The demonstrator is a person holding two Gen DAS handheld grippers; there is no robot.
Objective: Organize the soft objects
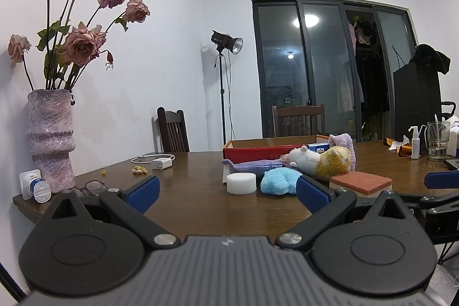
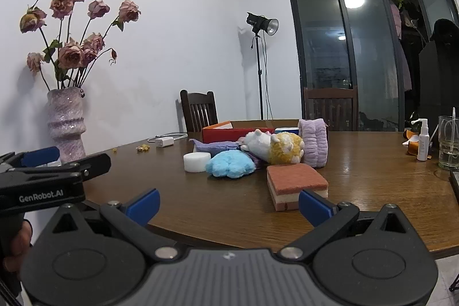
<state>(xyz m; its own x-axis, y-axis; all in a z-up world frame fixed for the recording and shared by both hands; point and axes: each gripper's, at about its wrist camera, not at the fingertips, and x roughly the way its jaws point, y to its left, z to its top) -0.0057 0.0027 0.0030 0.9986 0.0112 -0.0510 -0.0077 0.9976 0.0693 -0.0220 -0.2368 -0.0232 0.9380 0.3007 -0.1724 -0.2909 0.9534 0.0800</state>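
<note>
Soft objects clustered at mid-surface. A fluffy blue plush [image 2: 231, 164] lies beside a smooth white foam disc [image 2: 196, 161]; behind them a white-and-yellow plush animal [image 2: 274, 146] rests on its side across a flat lilac cloth [image 2: 213, 146], and a ribbed lilac headband [image 2: 313, 142] stands upright just to its right. Nearest the cameras sits a rectangular layered sponge [image 2: 295, 185], with a coarse rust-red top and pale layers below. An open red cardboard box [image 2: 226, 131] stands behind the cluster.

The right gripper [image 2: 229, 204] hovers low at the near edge, its blue-padded fingers [image 2: 143, 205] spread wide and empty; the sponge lies just ahead of the right-hand finger, apart from it. The left gripper [image 1: 228, 191] is likewise wide open and empty; the foam disc [image 1: 241, 183] and blue plush [image 1: 279, 182] lie ahead between its fingers [image 1: 142, 192], untouched.

The surface [image 2: 218, 208] is dark glossy wood. At its left end stands a textured pink vase [image 1: 50, 139] of wilted roses [image 1: 77, 5], with glasses, a white charger and cable nearby. At the right end stand a spray bottle [image 2: 422, 140] and a glass tumbler [image 2: 449, 142]. Beyond are two wooden chairs, a studio lamp [image 2: 262, 23] on a stand, white walls and dark sliding glass doors.
</note>
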